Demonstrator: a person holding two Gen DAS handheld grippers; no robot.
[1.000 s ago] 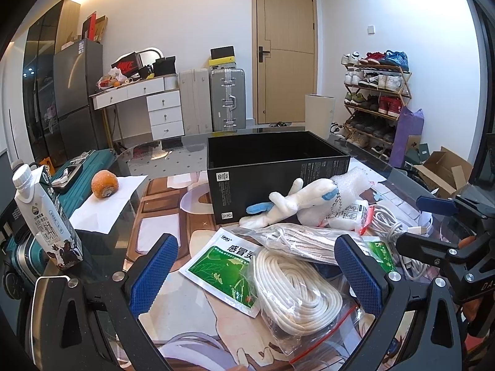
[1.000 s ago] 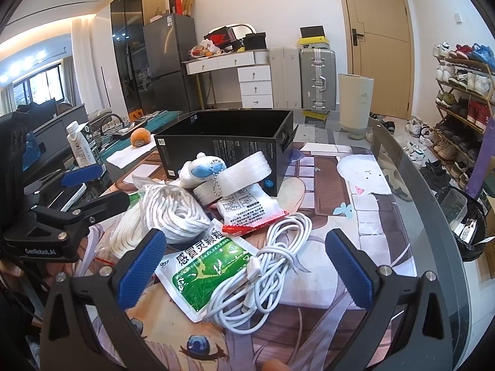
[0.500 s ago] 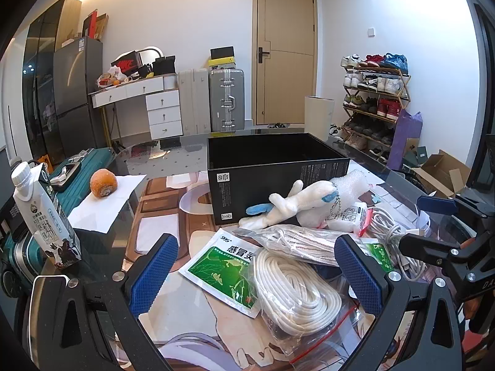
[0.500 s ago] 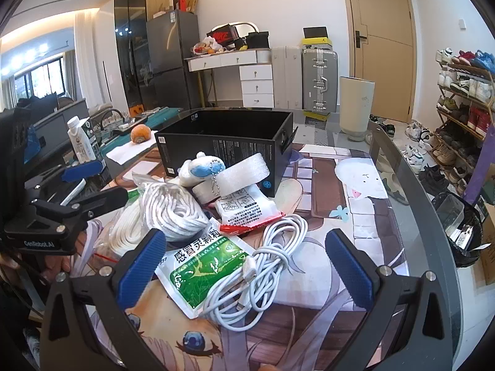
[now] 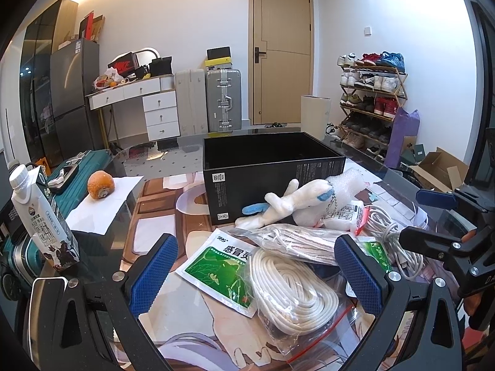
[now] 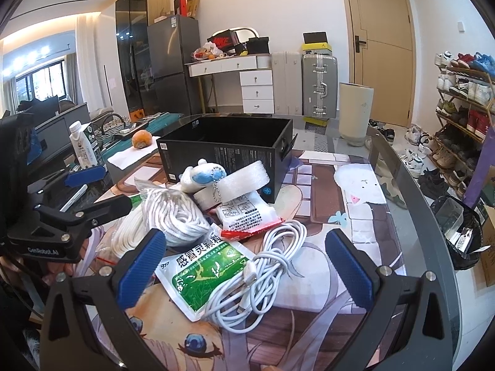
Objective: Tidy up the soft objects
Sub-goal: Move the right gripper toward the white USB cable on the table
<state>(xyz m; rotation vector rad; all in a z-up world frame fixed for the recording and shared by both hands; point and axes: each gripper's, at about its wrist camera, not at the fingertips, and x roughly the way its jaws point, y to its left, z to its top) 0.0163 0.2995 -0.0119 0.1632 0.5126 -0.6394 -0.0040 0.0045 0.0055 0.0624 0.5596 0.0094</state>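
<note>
both grippers, left [image 5: 256, 270] and right [image 6: 244, 264], hover spread wide and empty over a soft pile beside the black box [image 6: 229, 151]; the bagged white rope [image 5: 290, 287] looks light, floppy and slippery, best pinched mid-coil.

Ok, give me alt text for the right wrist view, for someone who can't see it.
The right gripper, open and empty, hovers over a white cable and a green sachet on a glass table. Beyond lie bagged rope, a plush toy and an open black box; the left gripper, also open, is at the left.
</note>
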